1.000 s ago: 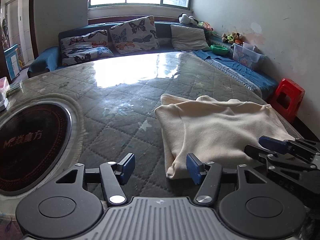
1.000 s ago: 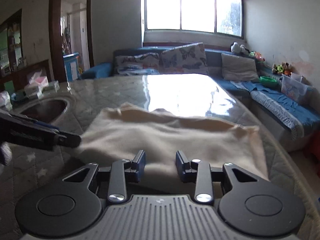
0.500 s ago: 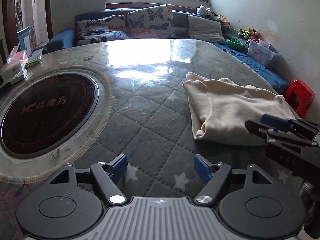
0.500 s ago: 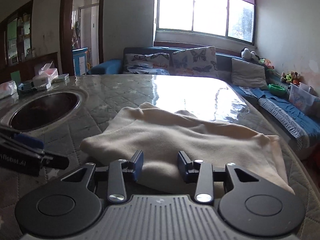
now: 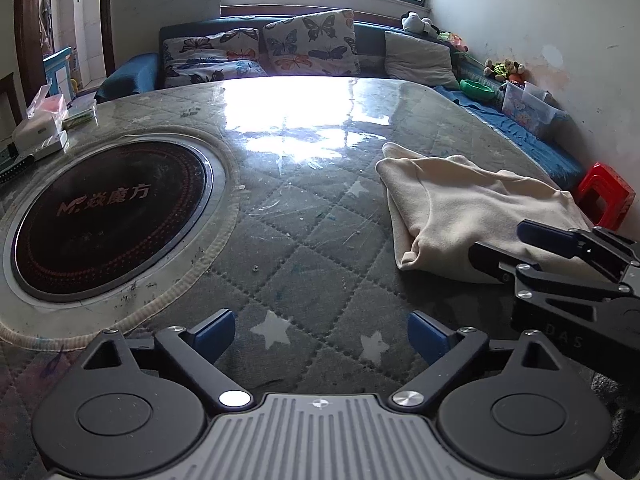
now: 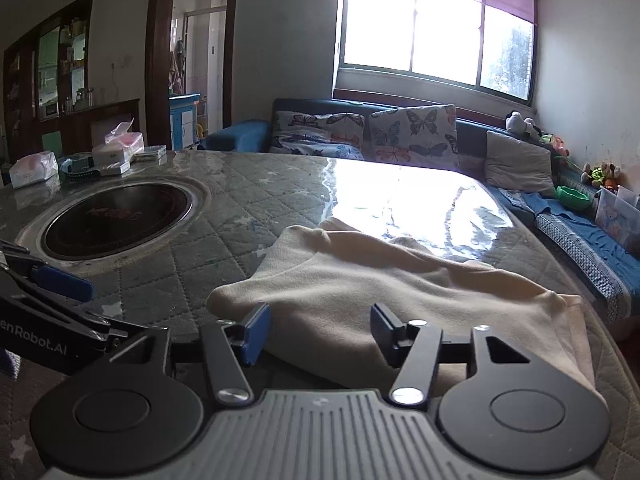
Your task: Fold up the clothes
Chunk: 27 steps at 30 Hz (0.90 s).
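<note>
The cream garment [image 5: 476,208] lies folded on the quilted table [image 5: 304,240], toward the table's right side and near its right edge. In the left wrist view the left gripper [image 5: 322,334] hangs over bare quilt with its 2 blue-padded fingers [image 5: 212,332] spread wide apart and nothing between them; the garment sits ahead and to the right of it, well clear of both fingers. The right gripper [image 5: 504,248] enters that view from the right, its dark fingers reaching over the garment's near edge, though whether they touch the cloth cannot be told from here. In the right wrist view the right gripper [image 6: 318,328] has its 2 fingers [image 6: 256,328] standing apart, with the garment [image 6: 380,292] directly ahead and filling the gap between them; the cloth's near fold lies just beyond the fingertips, and contact cannot be made out. The fingers grip nothing. The left gripper [image 6: 60,284] shows at the left edge of that view, beside the garment's left corner but apart from it. A round black cooktop [image 5: 104,220] is set into the table to the left of the garment, well apart from it. A sofa [image 5: 280,52] with butterfly cushions stands behind the table under a window [image 6: 436,28], and a red stool [image 5: 606,196] sits beyond the table's right edge.
</note>
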Each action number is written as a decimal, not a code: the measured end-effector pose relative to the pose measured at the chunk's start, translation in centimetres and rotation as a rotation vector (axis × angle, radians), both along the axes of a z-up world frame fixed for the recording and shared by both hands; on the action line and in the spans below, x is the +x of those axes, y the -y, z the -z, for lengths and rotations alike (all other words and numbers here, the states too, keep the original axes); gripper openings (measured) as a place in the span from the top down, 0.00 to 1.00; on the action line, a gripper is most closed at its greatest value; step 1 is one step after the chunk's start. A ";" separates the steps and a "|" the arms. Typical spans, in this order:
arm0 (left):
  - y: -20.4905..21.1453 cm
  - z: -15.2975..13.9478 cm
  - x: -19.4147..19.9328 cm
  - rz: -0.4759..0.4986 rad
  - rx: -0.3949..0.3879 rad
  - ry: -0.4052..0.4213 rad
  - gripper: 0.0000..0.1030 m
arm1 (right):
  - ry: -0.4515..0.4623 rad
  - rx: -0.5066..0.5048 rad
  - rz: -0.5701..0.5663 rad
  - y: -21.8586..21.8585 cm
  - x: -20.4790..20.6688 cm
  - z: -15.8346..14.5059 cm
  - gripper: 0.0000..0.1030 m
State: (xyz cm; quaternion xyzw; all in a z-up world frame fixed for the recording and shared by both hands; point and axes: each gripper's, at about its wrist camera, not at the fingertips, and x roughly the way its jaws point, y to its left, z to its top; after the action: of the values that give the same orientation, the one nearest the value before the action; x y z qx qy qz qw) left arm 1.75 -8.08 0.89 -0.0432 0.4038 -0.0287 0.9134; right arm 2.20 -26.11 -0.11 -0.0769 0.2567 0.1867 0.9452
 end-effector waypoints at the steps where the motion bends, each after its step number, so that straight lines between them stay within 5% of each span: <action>1: 0.0 0.0 0.0 -0.001 -0.003 -0.003 0.02 | 0.002 0.002 0.008 0.1 -0.2 -0.1 0.37; 4: 0.1 0.2 -0.2 -0.004 -0.008 -0.011 0.00 | 0.002 0.007 0.032 0.6 -0.7 -0.2 0.23; 14: 0.6 0.5 -1.2 0.003 0.022 -0.009 0.00 | -0.021 0.028 0.104 2.1 -2.4 0.1 0.00; 27: 1.0 0.6 -2.3 0.033 0.017 0.004 0.00 | -0.057 0.028 0.212 3.4 -3.6 0.4 0.00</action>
State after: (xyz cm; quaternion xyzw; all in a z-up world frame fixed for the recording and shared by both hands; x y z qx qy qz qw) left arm -0.55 -9.03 0.33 -0.0288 0.4029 -0.0404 0.9139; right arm -1.42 -29.46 -0.51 -0.0306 0.2875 0.0915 0.9529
